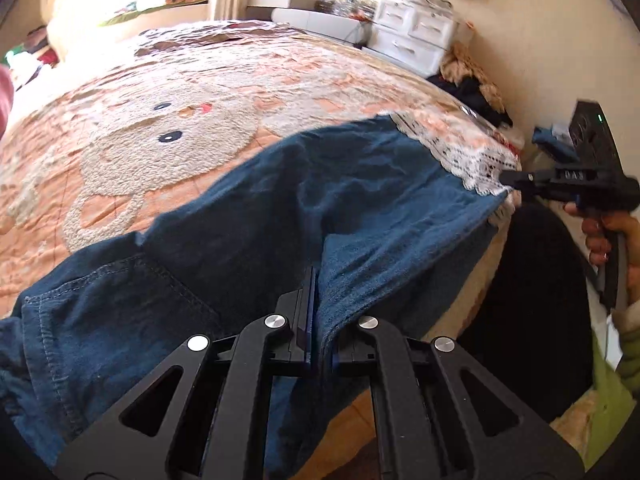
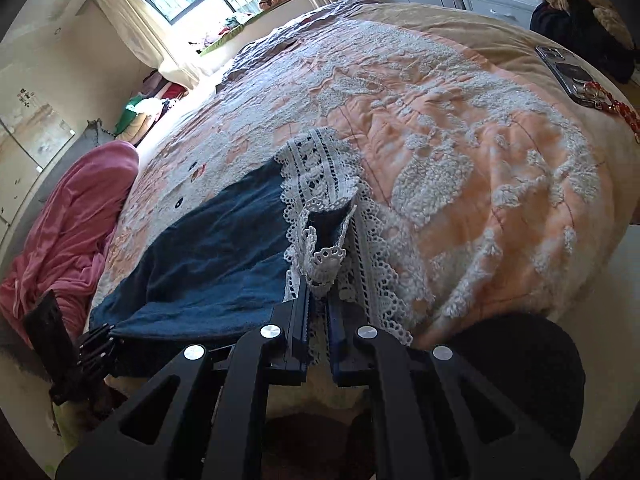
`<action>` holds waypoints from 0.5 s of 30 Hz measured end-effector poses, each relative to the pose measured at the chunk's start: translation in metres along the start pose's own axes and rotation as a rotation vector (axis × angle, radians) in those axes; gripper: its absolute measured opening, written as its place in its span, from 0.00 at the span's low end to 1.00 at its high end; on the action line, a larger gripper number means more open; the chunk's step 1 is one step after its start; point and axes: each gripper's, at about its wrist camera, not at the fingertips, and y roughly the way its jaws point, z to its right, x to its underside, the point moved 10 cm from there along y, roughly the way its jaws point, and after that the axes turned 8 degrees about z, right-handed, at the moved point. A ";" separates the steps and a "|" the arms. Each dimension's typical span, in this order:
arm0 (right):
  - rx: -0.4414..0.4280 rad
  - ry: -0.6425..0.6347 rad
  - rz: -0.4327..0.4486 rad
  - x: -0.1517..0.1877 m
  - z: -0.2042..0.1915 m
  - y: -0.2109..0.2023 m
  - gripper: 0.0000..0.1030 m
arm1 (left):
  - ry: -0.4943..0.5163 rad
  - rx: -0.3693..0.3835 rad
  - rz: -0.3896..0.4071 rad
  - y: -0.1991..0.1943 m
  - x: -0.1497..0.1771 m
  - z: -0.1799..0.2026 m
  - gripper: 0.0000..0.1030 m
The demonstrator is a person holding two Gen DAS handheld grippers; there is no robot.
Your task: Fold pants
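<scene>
The denim pants [image 1: 320,200] are lying along the near edge of the bed [image 1: 160,128], soft and limp, likely sagging between grips; hems and waist edges are looking like the best holds. The left claw [image 1: 316,312] is clamping shut on denim directly ahead of it. The right claw [image 2: 318,300] is pinching the lace-trimmed hem [image 2: 324,256] just beyond its tips.

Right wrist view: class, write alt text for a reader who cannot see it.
The right gripper is shut on the white lace hem of dark blue pants spread across a peach bedspread. At lower left, the left gripper holds the pants' near edge.
</scene>
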 end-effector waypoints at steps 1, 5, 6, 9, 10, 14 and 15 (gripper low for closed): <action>0.007 0.012 -0.010 0.004 0.005 0.001 0.06 | 0.018 -0.005 -0.011 0.002 0.002 0.002 0.03; 0.000 0.050 -0.065 0.024 0.020 0.011 0.07 | 0.042 -0.036 -0.060 0.010 0.014 0.002 0.05; -0.009 0.059 -0.082 0.029 0.022 0.011 0.08 | 0.047 -0.038 -0.061 0.010 0.016 0.002 0.05; -0.045 0.079 -0.080 0.031 0.025 0.003 0.16 | 0.053 -0.043 -0.063 0.007 0.020 0.003 0.07; -0.043 0.076 -0.081 0.029 0.026 -0.001 0.19 | 0.060 -0.044 -0.064 0.005 0.023 0.003 0.07; -0.017 0.015 0.008 0.007 0.027 -0.024 0.34 | 0.064 -0.052 -0.057 -0.001 0.028 0.004 0.13; -0.017 -0.007 0.022 0.001 0.027 -0.026 0.35 | 0.064 -0.048 -0.054 -0.003 0.028 0.006 0.18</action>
